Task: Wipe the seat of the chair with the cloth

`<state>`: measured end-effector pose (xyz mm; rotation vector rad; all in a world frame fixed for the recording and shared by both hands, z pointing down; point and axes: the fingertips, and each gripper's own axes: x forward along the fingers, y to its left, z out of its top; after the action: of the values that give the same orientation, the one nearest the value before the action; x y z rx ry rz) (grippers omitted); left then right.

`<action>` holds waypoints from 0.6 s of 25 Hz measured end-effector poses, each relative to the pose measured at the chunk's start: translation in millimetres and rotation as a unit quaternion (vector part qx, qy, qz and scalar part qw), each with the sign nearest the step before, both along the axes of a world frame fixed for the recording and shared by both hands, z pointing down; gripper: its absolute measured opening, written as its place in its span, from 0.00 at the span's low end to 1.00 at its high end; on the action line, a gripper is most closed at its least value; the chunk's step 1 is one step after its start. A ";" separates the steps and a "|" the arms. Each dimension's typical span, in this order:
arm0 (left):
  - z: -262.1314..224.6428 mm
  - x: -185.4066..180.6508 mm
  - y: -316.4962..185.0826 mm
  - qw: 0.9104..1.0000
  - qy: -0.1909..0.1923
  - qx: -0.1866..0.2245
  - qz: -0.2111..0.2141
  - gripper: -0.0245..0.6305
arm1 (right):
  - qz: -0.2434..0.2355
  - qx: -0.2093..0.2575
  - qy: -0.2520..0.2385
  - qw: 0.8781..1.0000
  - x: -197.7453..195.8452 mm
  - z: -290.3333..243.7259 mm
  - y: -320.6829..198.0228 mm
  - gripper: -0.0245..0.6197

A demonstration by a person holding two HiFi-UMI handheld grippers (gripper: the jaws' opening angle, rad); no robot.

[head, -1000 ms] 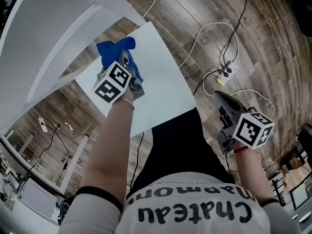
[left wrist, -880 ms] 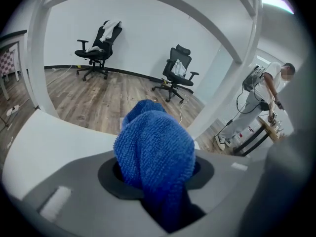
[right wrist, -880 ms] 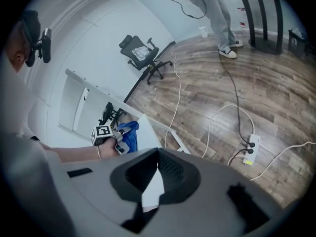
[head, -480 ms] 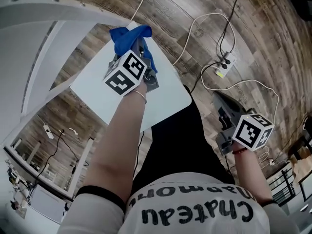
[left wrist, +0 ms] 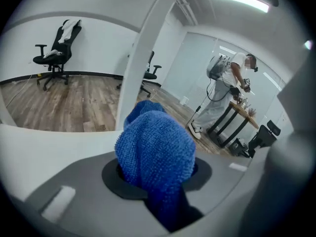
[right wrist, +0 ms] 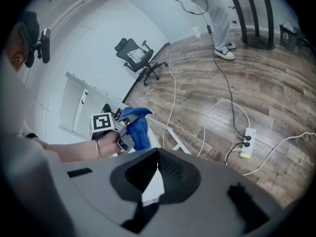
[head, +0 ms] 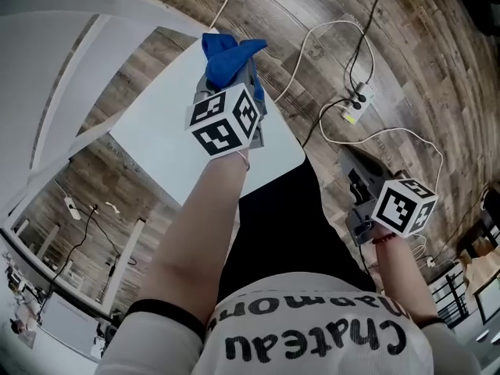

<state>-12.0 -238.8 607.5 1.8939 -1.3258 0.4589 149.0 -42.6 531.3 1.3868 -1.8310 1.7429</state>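
Cloth (head: 230, 57): blue, bunched, clamped between the jaws of the left gripper (head: 234, 80), at the far right part of the white seat (head: 168, 127). Right gripper (head: 349, 161): jaws together, nothing between them, held over the floor (head: 406, 61) to the right, well apart from the seat.

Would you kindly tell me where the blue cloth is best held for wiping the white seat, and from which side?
Grip the blue cloth at its gathered end, coming from the person's side, as the left hand-held gripper does: jaws shut on the folds, a loose wad sticks out beyond them above the seat, likely enough for wiping.
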 end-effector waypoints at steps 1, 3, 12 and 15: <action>-0.5 -9.3 4.4 1.000 0.003 -0.006 -0.011 0.25 | -0.007 0.001 0.001 1.000 -3.6 -2.0 -2.6 0.06; 0.5 -36.4 15.2 0.999 -0.001 -0.016 -0.032 0.25 | -0.025 0.005 -0.001 1.000 -15.2 -6.6 -9.3 0.06; 9.1 -233.5 81.8 0.978 -0.075 -0.050 -0.188 0.25 | -0.142 0.017 -0.017 0.990 -102.4 -12.0 -35.2 0.06; 11.8 -294.3 110.3 0.964 -0.111 -0.065 -0.232 0.25 | -0.182 0.016 -0.025 0.983 -128.9 -9.5 -36.0 0.06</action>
<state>-306.3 -128.5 619.3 1.3929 -1.7799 0.5082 20.1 -78.7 521.7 0.9471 -1.9954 1.5757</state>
